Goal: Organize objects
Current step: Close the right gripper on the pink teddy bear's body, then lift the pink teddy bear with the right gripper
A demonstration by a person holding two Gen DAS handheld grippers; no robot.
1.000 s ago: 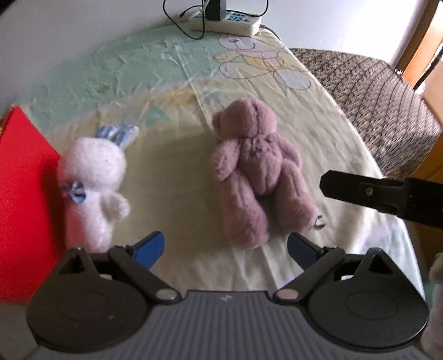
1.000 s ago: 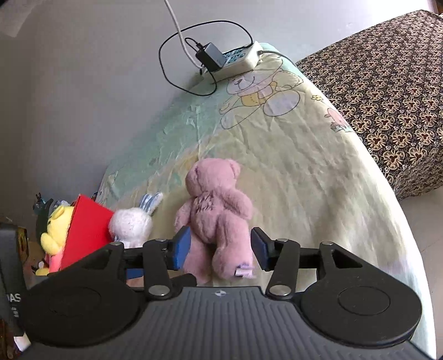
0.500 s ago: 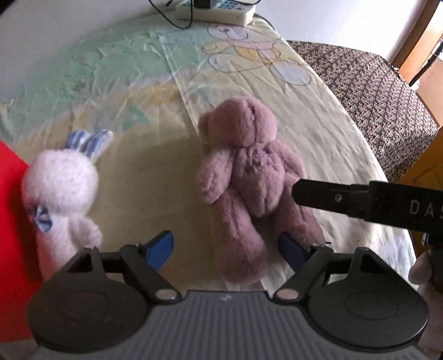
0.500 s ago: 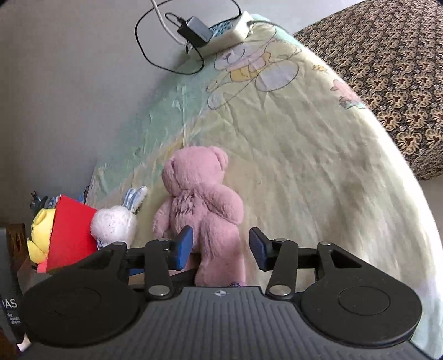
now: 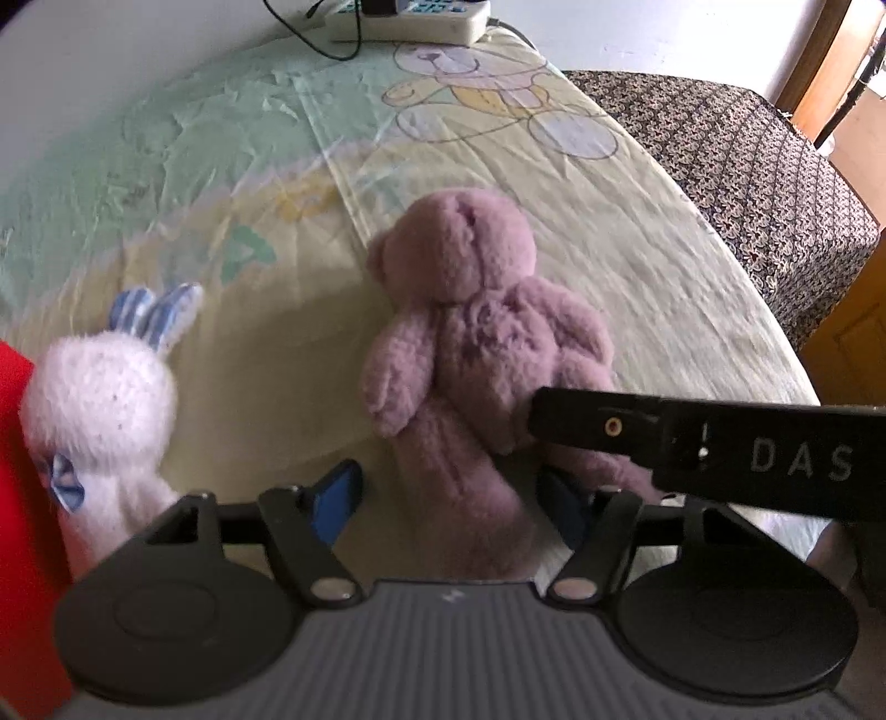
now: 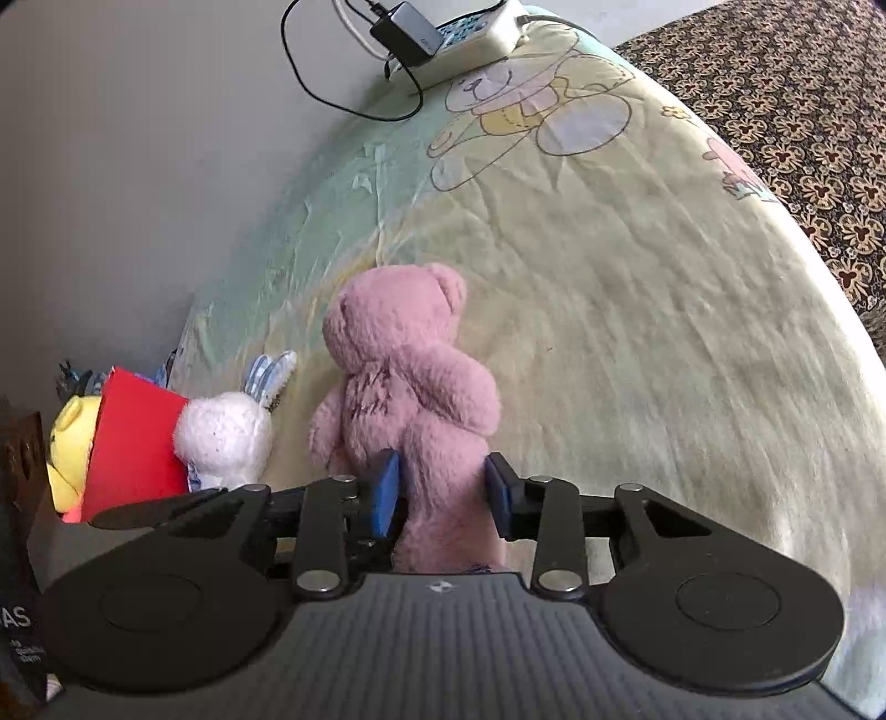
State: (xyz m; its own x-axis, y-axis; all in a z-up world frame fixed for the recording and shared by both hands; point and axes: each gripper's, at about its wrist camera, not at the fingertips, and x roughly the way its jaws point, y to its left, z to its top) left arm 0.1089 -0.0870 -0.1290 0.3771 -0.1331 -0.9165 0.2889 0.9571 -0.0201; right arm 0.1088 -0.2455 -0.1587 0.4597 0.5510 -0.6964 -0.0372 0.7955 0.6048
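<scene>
A pink teddy bear [image 5: 476, 332] [image 6: 404, 376] lies face down on the cartoon-print sheet [image 5: 277, 183]. My left gripper [image 5: 451, 498] straddles one of its legs. Its jaws are closing, and a gap still shows between the left blue pad [image 5: 338, 493] and the fur. My right gripper [image 6: 443, 493] has the bear's other leg between its blue pads [image 6: 387, 493]. Its jaws are closing too, with both pads against the fur. In the left wrist view the right gripper crosses in as a black bar [image 5: 692, 437] over the bear's hip. A white bunny [image 5: 99, 399] [image 6: 221, 437] lies left of the bear.
A red box [image 5: 22, 498] [image 6: 133, 437] stands against the bunny, with a yellow plush toy [image 6: 69, 437] behind it. A power strip with cables [image 5: 410, 16] [image 6: 476, 27] lies at the far edge by the wall. A brown patterned cover [image 5: 747, 166] [image 6: 803, 83] lies to the right.
Both grippers came closer to the bear and lower, and both sets of jaws narrowed. The right pads now touch the bear's leg, and the left ones sit astride the other leg.
</scene>
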